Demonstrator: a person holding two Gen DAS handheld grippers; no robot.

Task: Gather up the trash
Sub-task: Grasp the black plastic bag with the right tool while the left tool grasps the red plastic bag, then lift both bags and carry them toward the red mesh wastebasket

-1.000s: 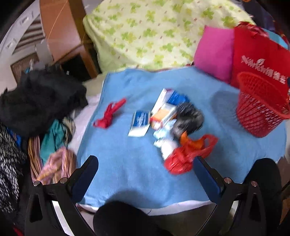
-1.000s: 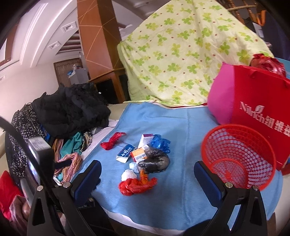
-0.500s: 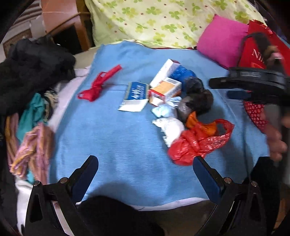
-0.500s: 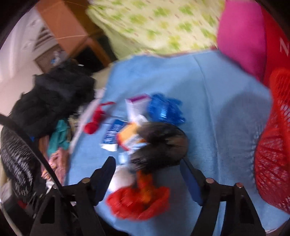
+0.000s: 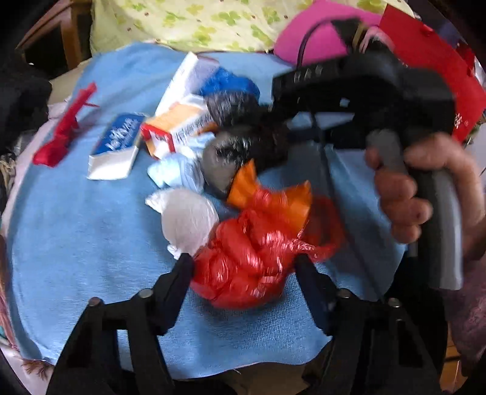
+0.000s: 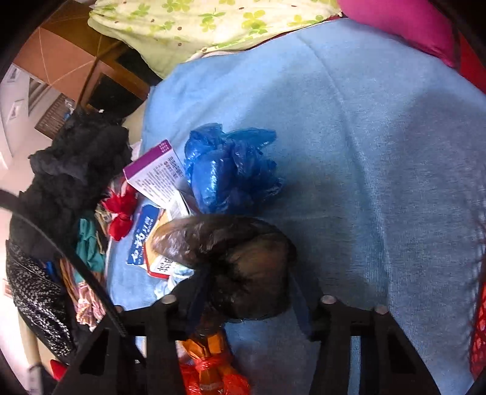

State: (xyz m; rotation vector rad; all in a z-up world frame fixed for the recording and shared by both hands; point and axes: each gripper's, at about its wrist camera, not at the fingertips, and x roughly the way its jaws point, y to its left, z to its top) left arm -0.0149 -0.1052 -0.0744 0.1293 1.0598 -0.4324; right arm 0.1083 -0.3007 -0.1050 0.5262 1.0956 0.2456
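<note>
Trash lies in a heap on a blue towel (image 5: 76, 243). My left gripper (image 5: 244, 267) has its fingers on both sides of a crumpled red plastic bag (image 5: 252, 261), touching it. My right gripper (image 6: 247, 291) has its fingers around a black plastic bag (image 6: 240, 261), also in the left wrist view (image 5: 249, 142). Beside them lie a white wad (image 5: 188, 221), an orange wrapper (image 5: 243, 185), a blue plastic bag (image 6: 231, 170), an orange-and-white box (image 5: 176, 127), a blue-and-white packet (image 5: 117, 149), a purple-edged box (image 6: 155, 173) and a red ribbon (image 5: 65, 127).
A red mesh basket (image 6: 480, 328) is at the right edge of the towel. A red shopping bag (image 5: 431, 60), a pink cushion (image 6: 404, 27) and a green-flowered quilt (image 6: 188, 21) lie behind. Dark clothes (image 6: 76, 170) are piled on the left.
Both grippers moved forward and down onto the heap. The left one closed in around the red bag; the right one closed in around the black bag.
</note>
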